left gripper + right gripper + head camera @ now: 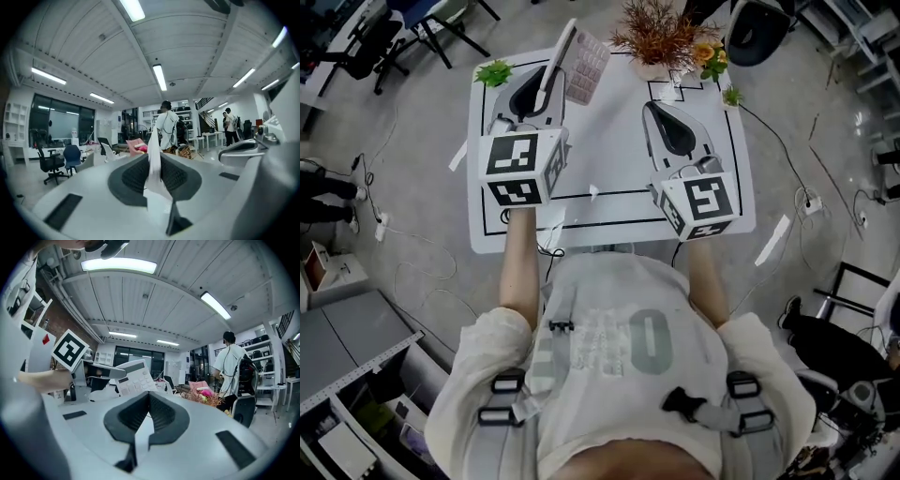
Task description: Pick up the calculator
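The calculator is a thin white slab with grey keys. It is lifted off the white table and stands tilted on edge in the head view. My left gripper is shut on its lower end. In the left gripper view the calculator shows edge-on between the dark pads. The right gripper view shows its key face to the left, held by the left gripper. My right gripper hovers over the table's right half. Its jaws meet at the tips with nothing between them.
A pink gridded object lies at the table's far edge beside a dried brown plant with orange flowers. A small green plant sits at the far left corner. Office chairs, floor cables and standing people surround the table.
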A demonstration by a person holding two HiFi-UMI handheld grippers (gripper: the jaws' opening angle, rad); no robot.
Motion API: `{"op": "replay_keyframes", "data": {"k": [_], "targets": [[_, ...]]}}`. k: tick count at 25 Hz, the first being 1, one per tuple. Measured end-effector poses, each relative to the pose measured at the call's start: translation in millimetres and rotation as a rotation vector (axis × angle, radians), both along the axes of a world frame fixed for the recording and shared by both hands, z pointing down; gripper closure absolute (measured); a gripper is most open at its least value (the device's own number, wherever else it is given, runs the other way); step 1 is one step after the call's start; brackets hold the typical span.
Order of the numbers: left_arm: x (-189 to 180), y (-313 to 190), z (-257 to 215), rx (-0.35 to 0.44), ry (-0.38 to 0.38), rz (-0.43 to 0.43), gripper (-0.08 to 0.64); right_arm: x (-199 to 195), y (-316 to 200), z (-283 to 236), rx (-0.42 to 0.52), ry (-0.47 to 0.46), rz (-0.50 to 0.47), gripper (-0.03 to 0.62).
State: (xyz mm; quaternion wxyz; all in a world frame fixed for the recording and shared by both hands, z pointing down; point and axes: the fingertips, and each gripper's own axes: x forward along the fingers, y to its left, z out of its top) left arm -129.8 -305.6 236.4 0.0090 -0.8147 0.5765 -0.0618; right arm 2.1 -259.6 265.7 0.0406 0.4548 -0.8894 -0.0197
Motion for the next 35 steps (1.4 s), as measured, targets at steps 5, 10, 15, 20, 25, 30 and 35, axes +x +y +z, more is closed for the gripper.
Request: {"op": "replay_keyframes", "data": {"k": [5,10,15,20,25,30,35], "targets": [[-11,22,-16,0.15,-0.07,-0.106,0.485,-10,1,-6,0.036,0.025,-0.009,0.588],[-16,40,-15,0.235,-0.122,-0.173,0.486,-9,-1,-9,0.047,-0.006,0.018,0.588],[-16,56,-5,0.24,-0.166,-0.196,0.488,-5,0,-3,0.033,-0.041,0.032,0.588],[-10,63,2,0.223,-0.149,-0.189,0.488,-3,3,2,0.02,-0.034,0.04,0.588],[-3,68,1,0.226,-0.149,-0.176,0.491,4,7,1,0.017,-0.043,0.051,0.588],[4,64,3,0.222,-0.155,-0.16,0.495,10,6,1,0.011,-0.056,0.055,0.588],[7,63,4,0.234,-0.166,-0.154,0.495,10,5,3,0.003,-0.058,0.051,0.588]]}}
